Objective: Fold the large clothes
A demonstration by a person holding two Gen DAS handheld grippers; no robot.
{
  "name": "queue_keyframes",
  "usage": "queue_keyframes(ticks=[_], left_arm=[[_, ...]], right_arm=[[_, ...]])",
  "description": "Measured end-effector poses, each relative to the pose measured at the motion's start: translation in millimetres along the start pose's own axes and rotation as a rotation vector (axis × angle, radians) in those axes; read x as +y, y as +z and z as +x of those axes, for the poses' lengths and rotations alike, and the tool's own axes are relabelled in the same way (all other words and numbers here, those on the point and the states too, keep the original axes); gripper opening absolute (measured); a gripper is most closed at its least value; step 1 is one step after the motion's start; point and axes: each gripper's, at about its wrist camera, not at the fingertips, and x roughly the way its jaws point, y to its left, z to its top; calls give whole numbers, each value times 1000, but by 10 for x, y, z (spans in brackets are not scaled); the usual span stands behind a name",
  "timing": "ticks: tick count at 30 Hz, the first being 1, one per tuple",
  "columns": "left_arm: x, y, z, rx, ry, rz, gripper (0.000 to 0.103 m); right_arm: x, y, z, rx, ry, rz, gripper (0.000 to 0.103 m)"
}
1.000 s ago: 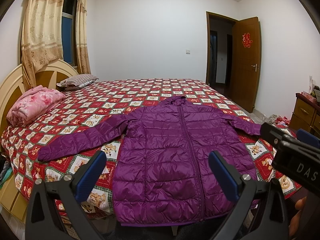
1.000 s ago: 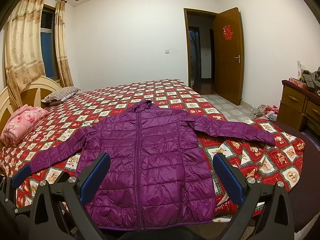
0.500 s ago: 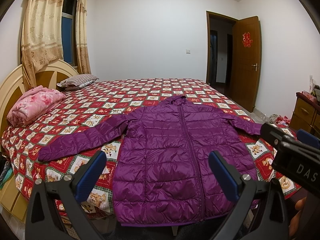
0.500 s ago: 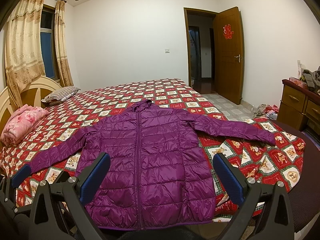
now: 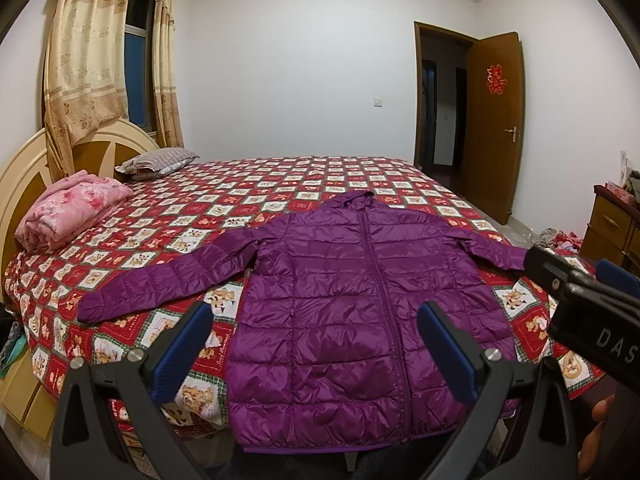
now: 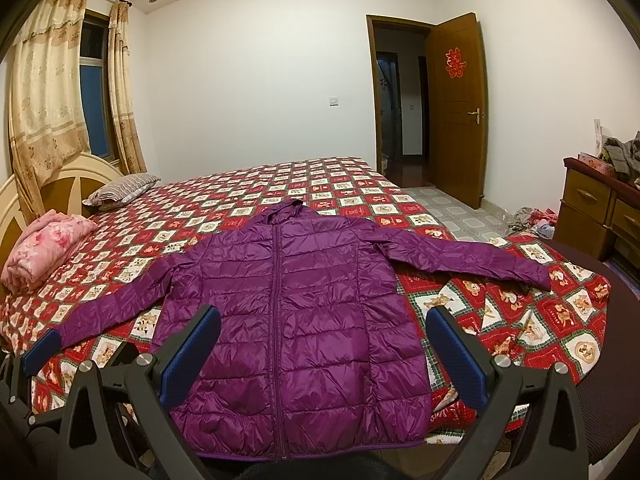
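On the bed point(image 5: 280, 184), the purple jacket point(image 5: 352, 304) lies flat, sleeves spread, unfolded; left claw point(image 5: 316, 352) and right claw point(image 6: 324, 356) hover wide open, empty, so folding likely begins by gripping a sleeve.

The jacket point(image 5: 352, 312) lies flat on the bed point(image 5: 280, 184), sleeves spread left and right, hem at the near edge. Behind-left sit a folded blanket point(image 5: 68, 216) and pillow point(image 5: 156, 162); a dresser point(image 6: 600, 216) stands right.
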Motion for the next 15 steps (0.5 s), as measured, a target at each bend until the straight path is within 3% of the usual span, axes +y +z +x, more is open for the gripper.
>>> queue_keyframes(ticks=[15], left_arm=[[6, 103, 216, 14, 23, 8, 103]], right_arm=[[-127, 69, 138, -4, 18, 28, 102]])
